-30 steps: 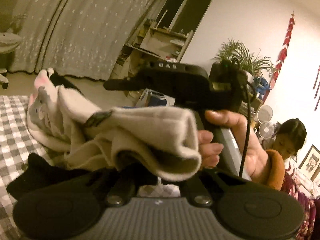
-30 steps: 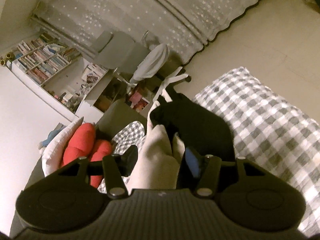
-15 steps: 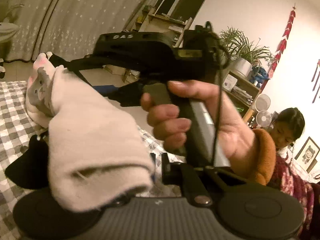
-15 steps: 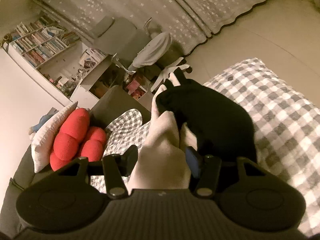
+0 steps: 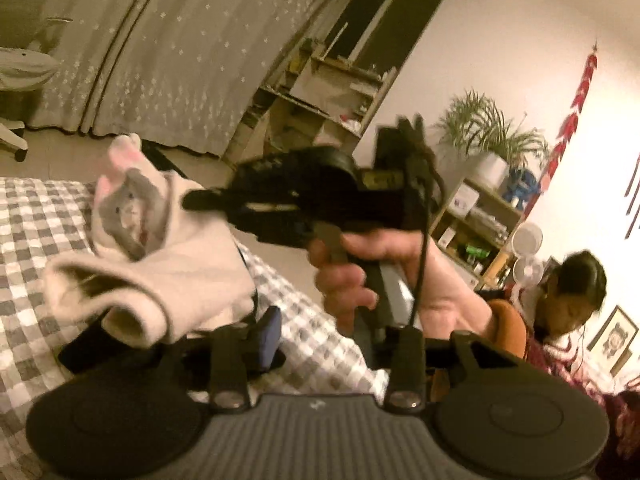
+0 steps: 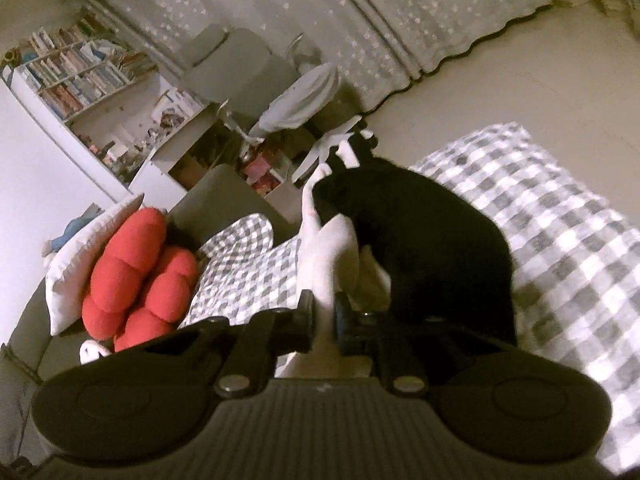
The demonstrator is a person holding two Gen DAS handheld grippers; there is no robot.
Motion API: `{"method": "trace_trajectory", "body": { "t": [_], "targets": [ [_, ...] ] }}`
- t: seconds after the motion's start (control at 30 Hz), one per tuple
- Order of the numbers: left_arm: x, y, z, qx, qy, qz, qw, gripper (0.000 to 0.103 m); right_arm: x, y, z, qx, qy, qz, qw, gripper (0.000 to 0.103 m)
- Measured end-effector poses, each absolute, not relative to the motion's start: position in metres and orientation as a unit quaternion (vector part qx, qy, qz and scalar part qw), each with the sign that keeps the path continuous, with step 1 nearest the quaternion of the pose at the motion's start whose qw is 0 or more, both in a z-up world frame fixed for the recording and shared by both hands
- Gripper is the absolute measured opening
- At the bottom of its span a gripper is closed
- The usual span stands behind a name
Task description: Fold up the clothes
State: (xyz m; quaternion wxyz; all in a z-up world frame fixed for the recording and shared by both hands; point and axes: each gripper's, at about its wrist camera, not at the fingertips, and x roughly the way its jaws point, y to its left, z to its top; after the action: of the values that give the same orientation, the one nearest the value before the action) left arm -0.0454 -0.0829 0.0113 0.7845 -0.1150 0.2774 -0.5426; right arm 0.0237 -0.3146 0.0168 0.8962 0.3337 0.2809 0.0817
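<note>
Pinching the cream garment (image 6: 326,256) between closed jaws, the right gripper (image 6: 322,320) lifts it for folding; the left gripper (image 5: 320,344) gapes empty beside it.

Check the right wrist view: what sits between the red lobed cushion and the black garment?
Checked grey-and-white bedcover, then the cream knit garment pinched in the right gripper.
</note>
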Motion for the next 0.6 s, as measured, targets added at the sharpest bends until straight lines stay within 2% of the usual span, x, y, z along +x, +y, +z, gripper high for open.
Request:
{"method": "trace_trajectory", "body": {
  "t": [0.17, 0.5, 0.6],
  "targets": [
    [-0.041, -0.080, 0.016, -0.140, 0.275, -0.538, 0.784, 0.047, 0.004, -0.325, 0.025, 0.329, 0.274, 0.078, 0.900, 0.012],
    [-0.012, -0.080, 0.011, -0.183, 0.287, -0.485, 0.805, 0.069, -0.028, -0.355, 0.021, 0.315, 0.287, 0.044, 0.904, 0.012],
    [0.002, -0.085, 0.008, -0.191, 0.298, -0.461, 0.814, 0.071, -0.029, -0.367, 0.012, 0.322, 0.296, 0.030, 0.899, 0.012]
  ]
}}
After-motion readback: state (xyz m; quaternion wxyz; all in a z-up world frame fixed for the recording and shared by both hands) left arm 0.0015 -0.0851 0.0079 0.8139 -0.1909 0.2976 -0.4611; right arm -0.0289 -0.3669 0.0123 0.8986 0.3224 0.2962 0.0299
